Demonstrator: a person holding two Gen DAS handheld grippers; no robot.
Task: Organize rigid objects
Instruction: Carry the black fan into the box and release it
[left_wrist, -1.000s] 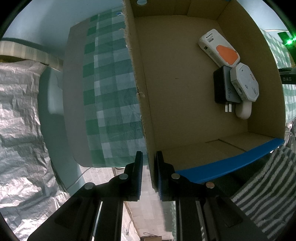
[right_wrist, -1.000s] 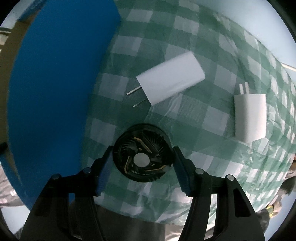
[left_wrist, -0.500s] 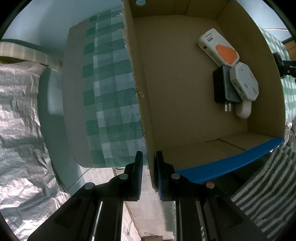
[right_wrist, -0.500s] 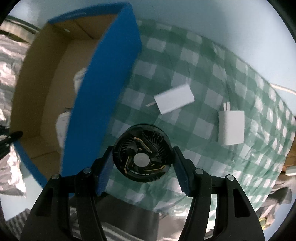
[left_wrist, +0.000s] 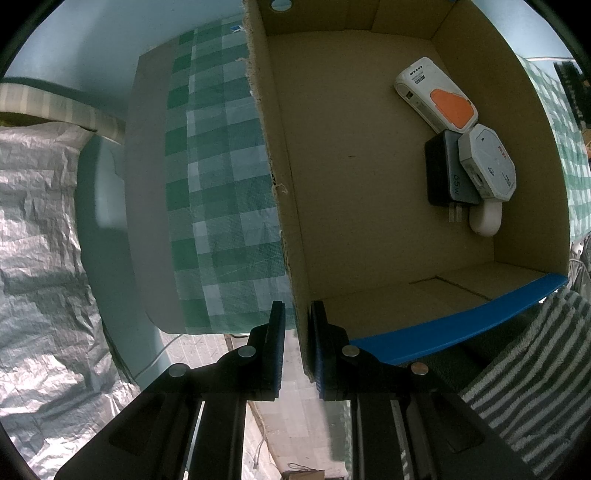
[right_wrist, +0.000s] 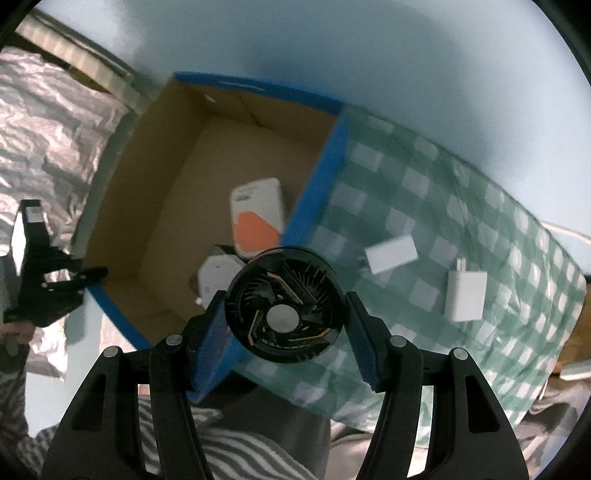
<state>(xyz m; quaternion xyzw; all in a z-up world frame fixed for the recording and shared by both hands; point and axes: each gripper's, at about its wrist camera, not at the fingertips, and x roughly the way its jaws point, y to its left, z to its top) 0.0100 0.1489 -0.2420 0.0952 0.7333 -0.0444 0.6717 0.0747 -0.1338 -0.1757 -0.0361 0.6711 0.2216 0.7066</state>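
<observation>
Above the blue-edged cardboard box (right_wrist: 207, 155), my right claw (right_wrist: 286, 325) is gripping the black round fan (right_wrist: 284, 306), while my left claw (left_wrist: 297, 347) is pinching the box's side wall.

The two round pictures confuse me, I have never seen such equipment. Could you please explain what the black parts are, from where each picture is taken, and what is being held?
No robot is here. A person holds a pair of black tongs in each hand, and a fisheye camera on each looks forward along its two fingers, so the pictures are round.

In the left view, the left tongs are shut on the side wall of a cardboard box. Inside lie a white and orange device, a black charger and a white hexagonal device.

In the right view, the right tongs grip a round black fan, lifted near the box's blue wall. On the green checked tablecloth lie two white chargers.
</observation>
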